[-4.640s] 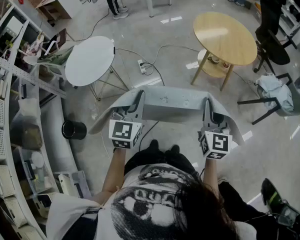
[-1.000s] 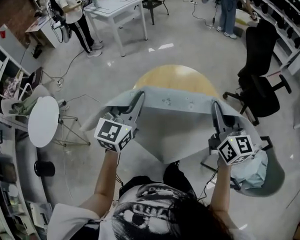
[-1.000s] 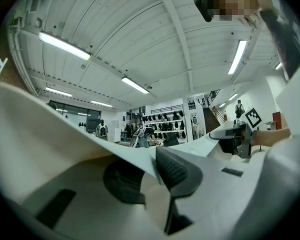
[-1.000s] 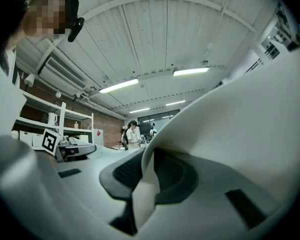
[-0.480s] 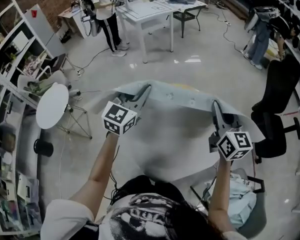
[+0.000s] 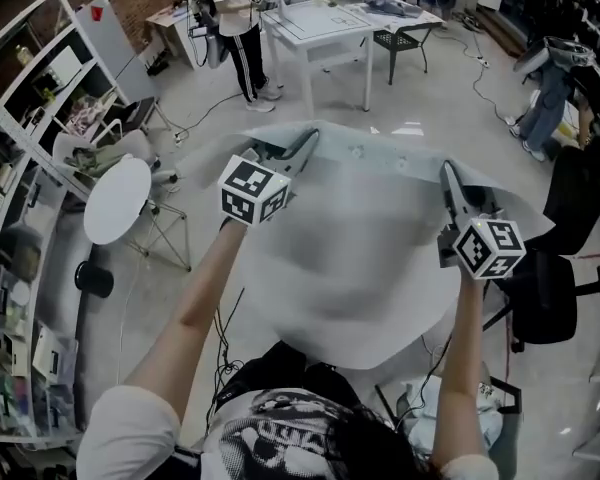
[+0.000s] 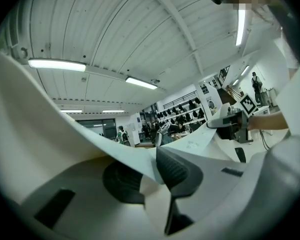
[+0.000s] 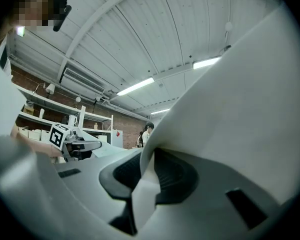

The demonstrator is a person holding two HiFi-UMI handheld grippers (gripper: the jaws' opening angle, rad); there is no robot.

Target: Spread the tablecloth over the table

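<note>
A pale grey tablecloth (image 6: 360, 238) hangs spread in the air between my two grippers, its far edge stretched taut and its middle billowing and blurred. On the cloth's far left corner my left gripper (image 6: 305, 146) is shut, the fabric pinched between its pads (image 7: 172, 166). The far right corner is clamped the same way by my right gripper (image 6: 448, 173), with fabric folded between its pads (image 8: 175, 174). Each gripper view shows the other gripper across the cloth: the right gripper (image 7: 215, 126) and the left gripper (image 8: 97, 145). The table under the cloth is hidden.
A white round side table (image 6: 118, 200) and a black bin (image 6: 93, 278) stand at the left by shelving (image 6: 20, 168). A white rectangular table (image 6: 325, 23) with a person (image 6: 235, 18) beside it is beyond. A black office chair (image 6: 550, 298) stands at the right.
Both grippers have carried the cloth forward and a little higher. The round wooden table, seen beyond the cloth a second ago, is now covered from view by it.
</note>
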